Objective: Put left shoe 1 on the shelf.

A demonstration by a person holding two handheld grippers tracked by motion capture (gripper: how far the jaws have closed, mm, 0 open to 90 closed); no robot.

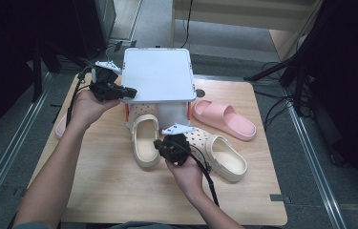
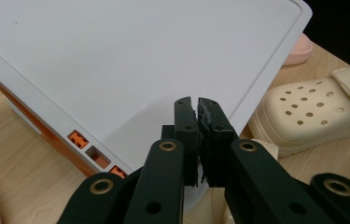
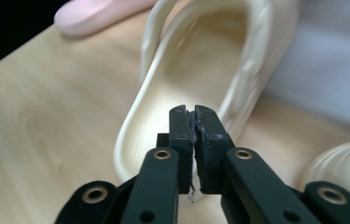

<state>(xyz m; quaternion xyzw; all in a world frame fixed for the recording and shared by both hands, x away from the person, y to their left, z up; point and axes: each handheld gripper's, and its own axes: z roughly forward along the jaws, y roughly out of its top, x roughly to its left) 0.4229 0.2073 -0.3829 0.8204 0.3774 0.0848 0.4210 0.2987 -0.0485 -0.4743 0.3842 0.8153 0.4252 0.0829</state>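
High view. The left hand-held gripper (image 1: 128, 93) has its jaws pressed together on the near left corner of a white lid (image 1: 157, 74), which it holds tilted above a white storage box (image 1: 172, 113) with orange clips. The right hand-held gripper (image 1: 159, 144), jaws likewise pressed together, pinches the heel rim of a cream clog (image 1: 144, 138) lying on the wooden counter (image 1: 105, 181) just in front of the box. A second cream clog (image 1: 219, 153) lies just right of it; a pink slide sandal (image 1: 224, 118) lies beyond, beside the box.
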